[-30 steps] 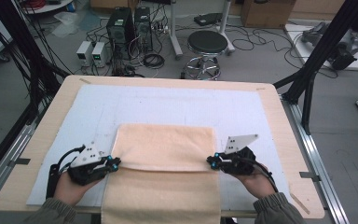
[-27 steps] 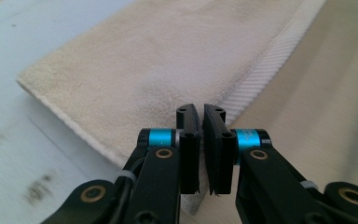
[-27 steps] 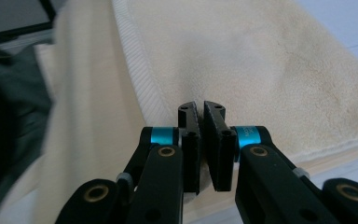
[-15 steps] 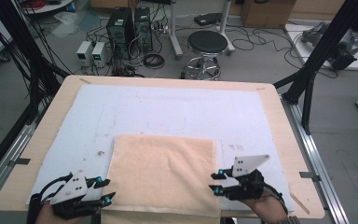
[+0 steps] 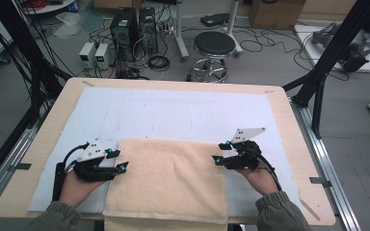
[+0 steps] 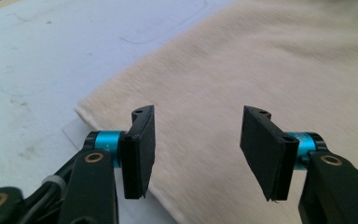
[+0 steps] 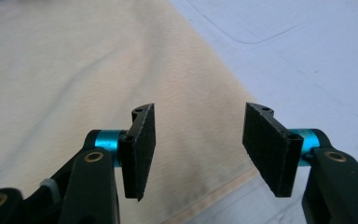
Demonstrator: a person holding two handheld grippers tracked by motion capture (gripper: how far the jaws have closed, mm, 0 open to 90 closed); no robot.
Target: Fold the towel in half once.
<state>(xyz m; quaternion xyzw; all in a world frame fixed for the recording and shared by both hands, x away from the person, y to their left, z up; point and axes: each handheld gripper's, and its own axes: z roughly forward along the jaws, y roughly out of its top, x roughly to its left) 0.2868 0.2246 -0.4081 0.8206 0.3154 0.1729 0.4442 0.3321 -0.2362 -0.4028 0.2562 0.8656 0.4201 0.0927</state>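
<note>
Both grippers moved forward, jaws wide, flanking towel [image 5: 168, 178] edges.

The setting is a robotics or electronics lab. Behind the wooden counter [image 5: 289, 125], a computer tower [image 5: 124, 29] and bench power supplies [image 5: 95, 54] stand on the grey floor among loose cables [image 5: 265, 38]. A black round stool [image 5: 214, 44], cardboard boxes [image 5: 274, 12] and black frame struts [image 5: 337, 45] surround the workspace.
</note>
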